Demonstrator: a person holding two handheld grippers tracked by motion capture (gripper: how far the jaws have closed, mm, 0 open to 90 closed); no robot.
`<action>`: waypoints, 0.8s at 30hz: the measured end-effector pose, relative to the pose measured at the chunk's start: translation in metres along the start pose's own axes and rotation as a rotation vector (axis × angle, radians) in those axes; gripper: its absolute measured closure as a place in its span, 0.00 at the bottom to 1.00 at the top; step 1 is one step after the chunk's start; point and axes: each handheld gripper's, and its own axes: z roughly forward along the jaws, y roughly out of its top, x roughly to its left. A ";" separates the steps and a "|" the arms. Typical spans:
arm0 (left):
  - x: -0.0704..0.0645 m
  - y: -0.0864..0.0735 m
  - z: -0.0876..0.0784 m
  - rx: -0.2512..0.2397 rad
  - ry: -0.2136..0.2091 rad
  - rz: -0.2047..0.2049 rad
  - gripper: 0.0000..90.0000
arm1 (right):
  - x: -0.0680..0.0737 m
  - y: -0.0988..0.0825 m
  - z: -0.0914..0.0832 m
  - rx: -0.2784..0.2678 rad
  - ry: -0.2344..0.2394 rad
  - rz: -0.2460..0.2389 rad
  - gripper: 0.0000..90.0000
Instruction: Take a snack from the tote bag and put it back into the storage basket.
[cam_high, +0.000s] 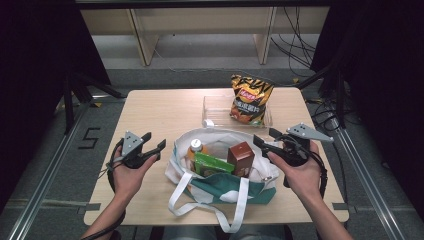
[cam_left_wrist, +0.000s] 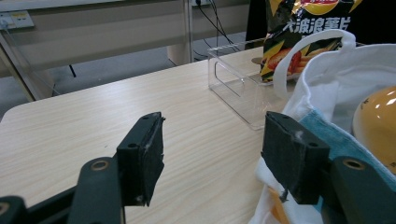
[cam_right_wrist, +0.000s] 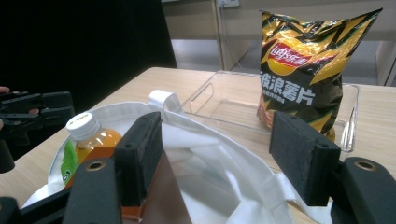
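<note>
Both claws, left (cam_high: 153, 145) and right (cam_high: 266, 139), gape wide and empty beside the bag (cam_high: 220, 187), apparently poised to unpack it into the tray (cam_high: 212, 107) holding the chips (cam_high: 250, 97).

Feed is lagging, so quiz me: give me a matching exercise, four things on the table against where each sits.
Things:
1. chips
2. bottle
3. brown box
4. left hand-held gripper

Places:
A. in the bag, right side
B. in the clear tray
C. left of the bag, jaws open
D. in the bag, left side

Pairs: 1-B, 2-D, 3-A, 4-C
</note>
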 end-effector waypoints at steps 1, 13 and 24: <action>-0.001 0.000 0.000 0.005 -0.002 0.004 0.42 | 0.001 0.000 0.000 0.003 0.002 -0.008 0.39; 0.000 0.001 -0.001 0.000 -0.003 0.004 0.42 | 0.018 -0.005 0.002 0.019 0.024 -0.042 0.39; 0.000 0.001 -0.001 -0.002 -0.002 0.000 0.42 | 0.032 -0.011 0.009 0.024 0.062 -0.035 0.36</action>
